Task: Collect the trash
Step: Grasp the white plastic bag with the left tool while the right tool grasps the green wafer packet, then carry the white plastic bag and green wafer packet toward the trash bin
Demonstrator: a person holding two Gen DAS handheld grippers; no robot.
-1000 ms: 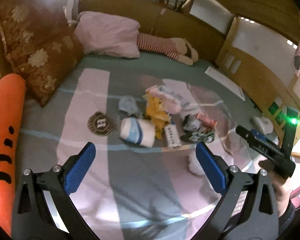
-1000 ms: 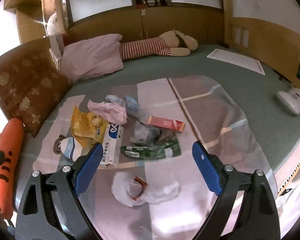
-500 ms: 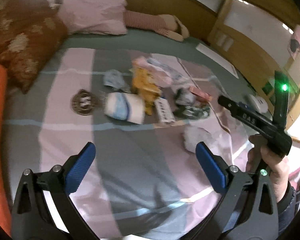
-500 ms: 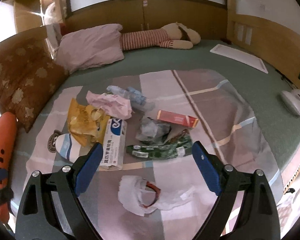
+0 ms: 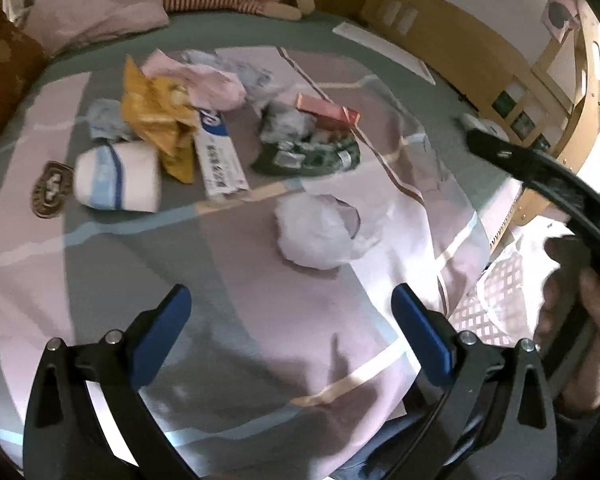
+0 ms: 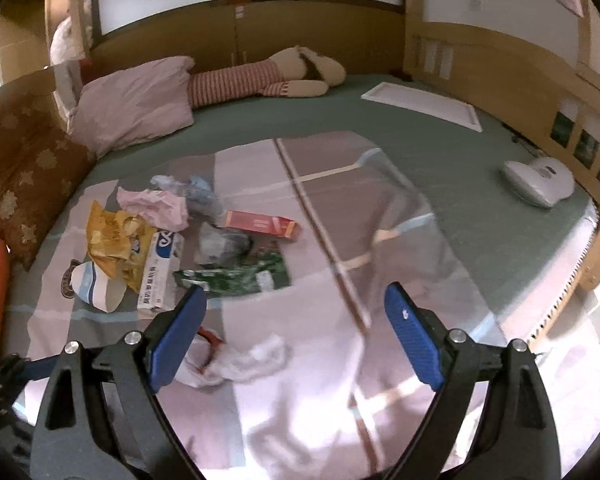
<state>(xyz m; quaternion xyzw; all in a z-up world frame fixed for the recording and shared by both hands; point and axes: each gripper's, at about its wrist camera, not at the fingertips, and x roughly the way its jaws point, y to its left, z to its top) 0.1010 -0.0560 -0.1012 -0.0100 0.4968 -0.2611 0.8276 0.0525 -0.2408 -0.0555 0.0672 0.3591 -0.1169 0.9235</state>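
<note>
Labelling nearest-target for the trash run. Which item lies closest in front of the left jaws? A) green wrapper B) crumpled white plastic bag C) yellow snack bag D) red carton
B: in the left wrist view the crumpled white plastic bag lies apart from the pile, nearest the open left gripper, while the red carton, green wrapper and yellow snack bag sit farther back.

- Our right gripper [image 6: 296,336] hangs over the bed [image 6: 440,152] with its jaws wide apart and nothing between them.
- A crumpled white plastic bag [image 6: 252,356] lies on the blanket [image 6: 340,208], partly behind our left blue pad.
- Beyond it sits a heap of litter: a green wrapper [image 6: 236,278], a red box [image 6: 262,224], a yellow snack bag [image 6: 112,240], a white box [image 6: 160,272] and a pink wad [image 6: 156,208].
- A pink pillow [image 6: 136,104] and a striped plush toy [image 6: 260,76] lie at the far side.
</note>
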